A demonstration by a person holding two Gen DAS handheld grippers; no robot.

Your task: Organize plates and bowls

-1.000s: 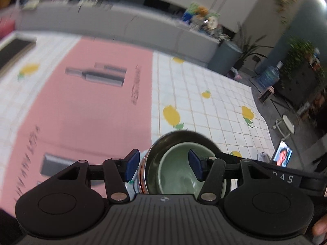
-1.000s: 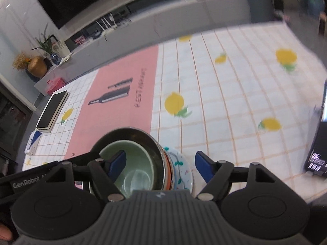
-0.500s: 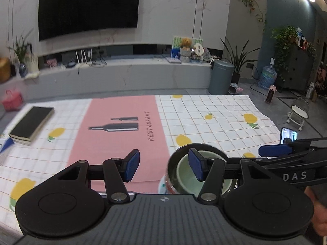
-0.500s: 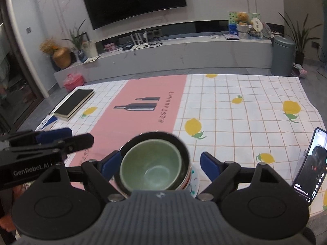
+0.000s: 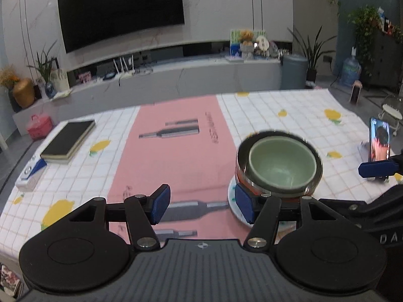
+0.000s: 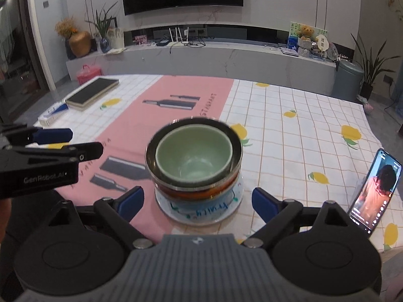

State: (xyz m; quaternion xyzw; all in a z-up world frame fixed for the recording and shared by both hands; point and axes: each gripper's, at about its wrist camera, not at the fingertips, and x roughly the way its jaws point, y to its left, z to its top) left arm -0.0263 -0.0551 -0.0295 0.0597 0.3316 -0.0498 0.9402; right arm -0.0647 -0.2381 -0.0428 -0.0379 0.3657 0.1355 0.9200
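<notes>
A table under a checked cloth with lemons and a pink strip stands before a TV wall. A book lies far left, a phone right. The stack of bowls on a plate sits near the middle, mouths facing up, upright. Since a second ago both views have rolled level. The left gripper and right gripper are opening, both empty; the stack stands just beyond the right one's fingers.

Counted on the surface: one plate; a stack of at least three bowls, green bowl topmost; one phone; one black book; two grippers, left gripper and right gripper.
</notes>
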